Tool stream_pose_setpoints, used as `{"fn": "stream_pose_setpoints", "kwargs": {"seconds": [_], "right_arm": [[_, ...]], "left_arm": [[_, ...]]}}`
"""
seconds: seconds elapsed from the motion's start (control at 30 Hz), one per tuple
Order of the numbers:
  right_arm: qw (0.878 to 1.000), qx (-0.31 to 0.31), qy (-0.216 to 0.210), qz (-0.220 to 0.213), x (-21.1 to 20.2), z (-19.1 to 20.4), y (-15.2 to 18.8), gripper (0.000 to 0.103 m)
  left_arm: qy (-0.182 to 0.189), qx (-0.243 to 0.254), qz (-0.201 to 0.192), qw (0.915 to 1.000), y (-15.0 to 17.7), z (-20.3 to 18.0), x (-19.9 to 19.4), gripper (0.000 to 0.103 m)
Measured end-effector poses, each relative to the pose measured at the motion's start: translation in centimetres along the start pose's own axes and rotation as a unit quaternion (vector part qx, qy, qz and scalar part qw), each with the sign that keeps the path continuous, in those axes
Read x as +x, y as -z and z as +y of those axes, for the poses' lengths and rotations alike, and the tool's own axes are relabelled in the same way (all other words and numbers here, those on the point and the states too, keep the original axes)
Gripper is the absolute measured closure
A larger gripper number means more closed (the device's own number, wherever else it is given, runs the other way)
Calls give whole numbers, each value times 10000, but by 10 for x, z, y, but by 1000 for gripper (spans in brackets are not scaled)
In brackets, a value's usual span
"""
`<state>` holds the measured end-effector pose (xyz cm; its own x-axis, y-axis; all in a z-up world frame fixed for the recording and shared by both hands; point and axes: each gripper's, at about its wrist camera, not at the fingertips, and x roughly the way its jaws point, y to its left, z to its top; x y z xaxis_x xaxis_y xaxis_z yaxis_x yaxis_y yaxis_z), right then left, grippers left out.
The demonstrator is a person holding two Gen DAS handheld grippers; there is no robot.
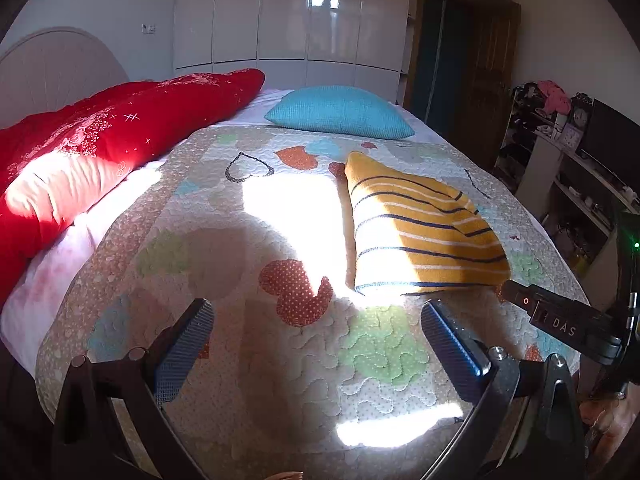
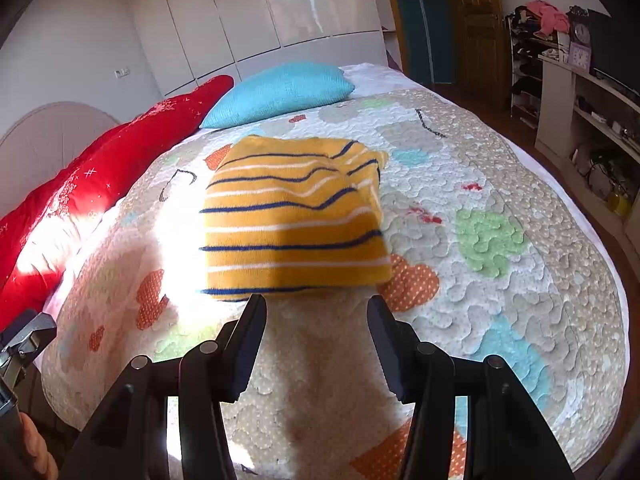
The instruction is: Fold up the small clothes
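The yellow striped top (image 2: 294, 220) is lying folded on the quilt (image 2: 500, 200) of the bed, at 12 o'clock from the right gripper (image 2: 316, 312), which is held wide open and empty just before its near edge. The left gripper (image 1: 316, 312) is held wide open too, with the top at 1 o'clock from it. If one more fold is wanted, the near edge is best pinched by both grippers and laid over slowly, so the stripes are kept flat.

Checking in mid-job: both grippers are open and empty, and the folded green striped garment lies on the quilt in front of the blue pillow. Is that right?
One detail is off: the folded striped garment is mustard yellow with navy and white stripes, not green, as the right wrist view shows. Otherwise yes: left gripper and right gripper are open and empty, and it lies on the quilt in front of the blue pillow.
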<state>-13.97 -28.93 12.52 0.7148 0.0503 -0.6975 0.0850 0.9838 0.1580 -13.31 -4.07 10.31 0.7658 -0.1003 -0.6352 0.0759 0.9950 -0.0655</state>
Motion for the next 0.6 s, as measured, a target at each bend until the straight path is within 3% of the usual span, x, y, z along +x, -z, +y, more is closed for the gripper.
{"fn": "stream_pose_setpoints", "kwargs": {"seconds": [0.3, 0.6], "right_arm": [[9996, 112, -41, 256, 11, 1, 11, 40], [9991, 236, -38, 356, 13, -3, 17, 38]], "left_arm": [[-159, 98, 502, 9986, 15, -4, 18, 0], [-113, 210, 628, 9977, 21, -12, 22, 0]]}}
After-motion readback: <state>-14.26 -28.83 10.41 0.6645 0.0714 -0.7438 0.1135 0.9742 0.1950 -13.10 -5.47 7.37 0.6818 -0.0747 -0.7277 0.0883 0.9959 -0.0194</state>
